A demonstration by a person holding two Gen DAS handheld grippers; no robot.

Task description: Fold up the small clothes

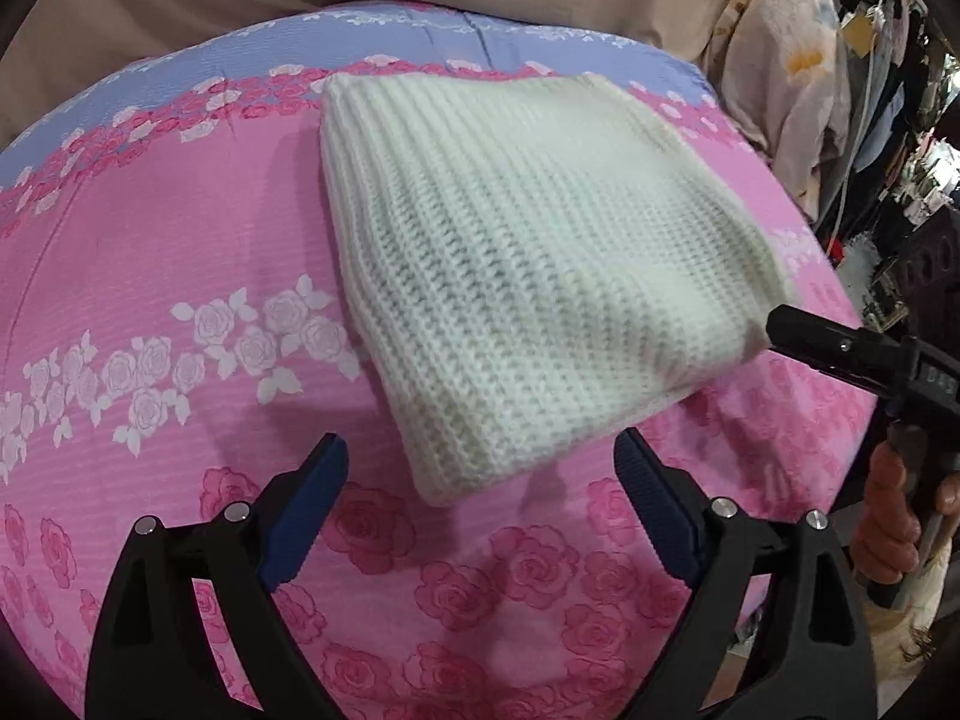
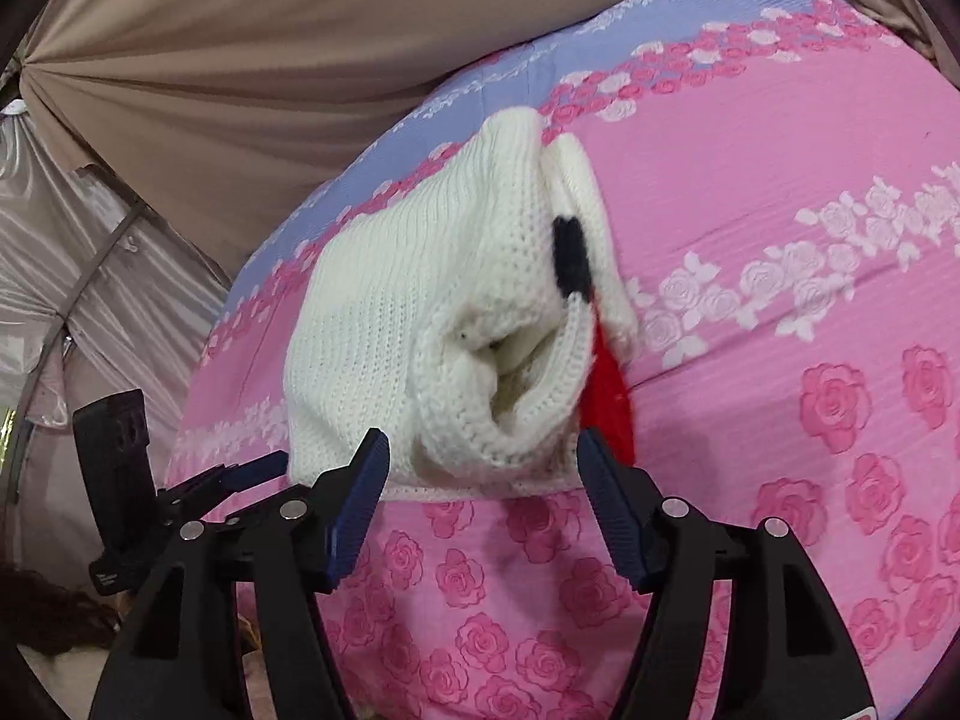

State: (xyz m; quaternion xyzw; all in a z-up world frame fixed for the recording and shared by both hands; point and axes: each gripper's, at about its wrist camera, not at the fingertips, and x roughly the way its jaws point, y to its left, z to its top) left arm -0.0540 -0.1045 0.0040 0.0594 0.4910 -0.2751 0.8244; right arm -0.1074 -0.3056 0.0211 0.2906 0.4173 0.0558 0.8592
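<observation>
The pink bedspread [image 1: 180, 252] with its rose print and lilac band covered nearly everything in front of you, stretched over a bed that curved away under both cameras. Behind it hung a wall of beige draped fabric [image 2: 252, 48], and in your left wrist view a cluttered dark shelf [image 1: 900, 150] stood off to the right edge.

On the bedspread lay the white knitted garment [image 1: 528, 264], folded into a thick, roughly rectangular bundle, resting flat on the pink part just below the lilac band. From your right wrist view its open end faced you, layers rolled in on themselves, with a black patch [image 2: 573, 258] and a strip of red [image 2: 612, 396] showing along its right side.

Your left gripper [image 1: 480, 480] hovered just short of the bundle's near corner, its blue-padded jaws spread wide with nothing between them but bedspread and the tip of that corner, which they did not press. Your right gripper [image 2: 480, 480] sat at the bundle's open end, jaws apart, the knit edge lying between the pads without being pinched. In the left wrist view the same right gripper reached to the bundle's right edge, and your hand [image 1: 888, 510] wrapped its handle.
</observation>
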